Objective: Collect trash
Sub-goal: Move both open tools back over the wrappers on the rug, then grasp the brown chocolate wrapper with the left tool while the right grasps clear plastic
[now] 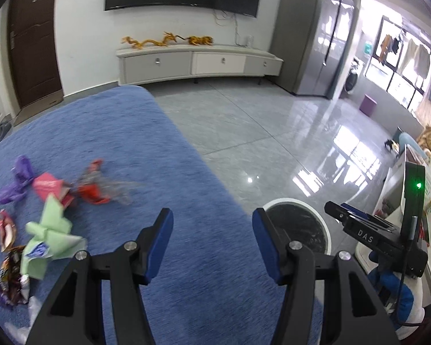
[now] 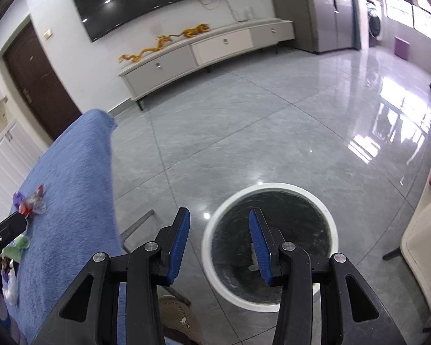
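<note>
Crumpled trash lies on a blue cloth-covered table [image 1: 146,155]: a green paper [image 1: 50,237], a pink card [image 1: 50,187], a red and clear wrapper [image 1: 96,185], a purple wrapper [image 1: 20,182] and several more at the left edge. My left gripper [image 1: 212,224] is open and empty above the cloth, right of the pile. My right gripper [image 2: 219,224] is open and empty above a round white bin with a black liner [image 2: 273,198] on the floor; a pale scrap [image 2: 254,258] lies inside. The bin also shows in the left wrist view [image 1: 316,218].
The grey tiled floor [image 2: 258,120] spreads beyond the table. A white TV cabinet [image 1: 198,63] stands at the far wall under a TV. A tall fridge [image 1: 316,34] is at the right. White furniture [image 2: 422,235] stands right of the bin.
</note>
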The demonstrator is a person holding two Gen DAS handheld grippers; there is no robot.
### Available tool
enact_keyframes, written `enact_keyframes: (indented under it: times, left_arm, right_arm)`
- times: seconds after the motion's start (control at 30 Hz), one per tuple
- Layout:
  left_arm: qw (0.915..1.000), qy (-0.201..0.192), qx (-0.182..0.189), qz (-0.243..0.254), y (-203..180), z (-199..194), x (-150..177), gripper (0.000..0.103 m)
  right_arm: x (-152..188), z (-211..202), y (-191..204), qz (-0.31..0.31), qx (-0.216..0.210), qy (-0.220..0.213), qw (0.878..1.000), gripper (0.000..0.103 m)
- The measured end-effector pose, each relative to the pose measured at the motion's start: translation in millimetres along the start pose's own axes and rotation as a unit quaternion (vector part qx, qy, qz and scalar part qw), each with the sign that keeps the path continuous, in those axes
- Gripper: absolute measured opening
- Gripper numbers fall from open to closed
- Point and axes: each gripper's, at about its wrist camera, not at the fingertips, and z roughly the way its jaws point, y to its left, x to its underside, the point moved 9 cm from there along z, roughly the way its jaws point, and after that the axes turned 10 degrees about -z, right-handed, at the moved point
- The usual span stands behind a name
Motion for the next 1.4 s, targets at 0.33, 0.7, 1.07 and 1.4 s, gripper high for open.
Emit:
enact_keyframes:
  times: [0.33, 0.7, 1.07, 1.4]
  left_arm:
    - [0.9977, -0.036, -0.024, -0.052, 66, -37, 3, 0.057]
    - [0.9877, -0.057, -0.103, -0.103, 182, -79, 10, 0.057]
    - [0.9900, 0.019, -0.101, -0.097, 229, -73, 35, 0.057]
    - [0.9895, 0.059, -0.112, -0.069, 239, -43, 40, 0.052]
  right_arm:
    - [-15, -15, 73, -0.069, -0.029, -0.006, 0.997, 0.043]
    - [-25, -22, 182, -0.157, -0.101, -0.011, 0.982, 0.046]
    - [-32, -8, 294, -0.250, -0.182, -0.011, 0.951, 0.054]
    - [-37, 34, 328, -0.291, -0.188, 0.011, 0.938, 0.055]
